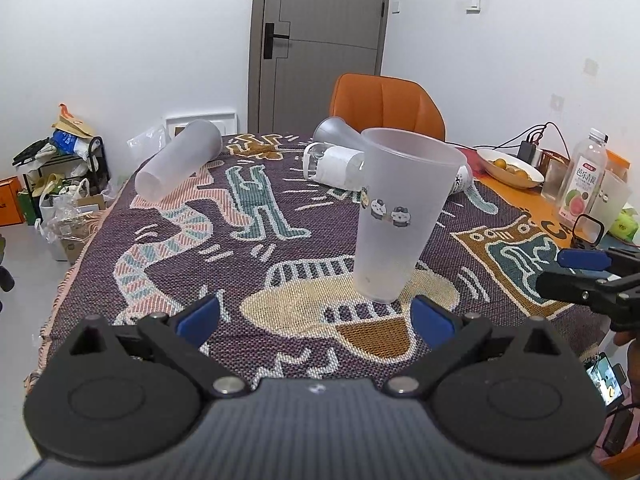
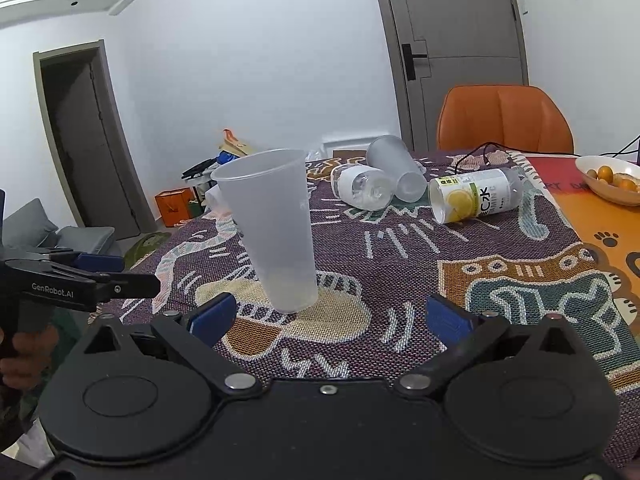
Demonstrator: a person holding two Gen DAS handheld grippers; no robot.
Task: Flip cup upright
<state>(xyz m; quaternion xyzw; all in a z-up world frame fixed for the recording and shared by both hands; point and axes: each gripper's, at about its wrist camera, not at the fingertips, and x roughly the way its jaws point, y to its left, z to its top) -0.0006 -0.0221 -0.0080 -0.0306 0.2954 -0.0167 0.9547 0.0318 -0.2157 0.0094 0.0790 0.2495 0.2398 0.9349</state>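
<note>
The cup (image 1: pixel 396 216) stands mouth-up at frame center on the table (image 1: pixel 168 240), so the flip looks done, which is likely why both the left tool (image 1: pixel 316 316) and right tool (image 2: pixel 332 316) sit spread wide, holding nothing.

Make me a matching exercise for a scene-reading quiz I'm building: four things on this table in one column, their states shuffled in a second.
Things:
1. frosted plastic cup with cartoon figures
2. plain frosted plastic cup near the table's far left corner
3. clear bottle with yellow lemon label
4. white bowl of small orange fruit

States:
A. lying on the blanket, label showing
B. standing mouth up
C. on bare orange tabletop
D. lying on its side

Pairs: 1-B, 2-D, 3-A, 4-C
</note>
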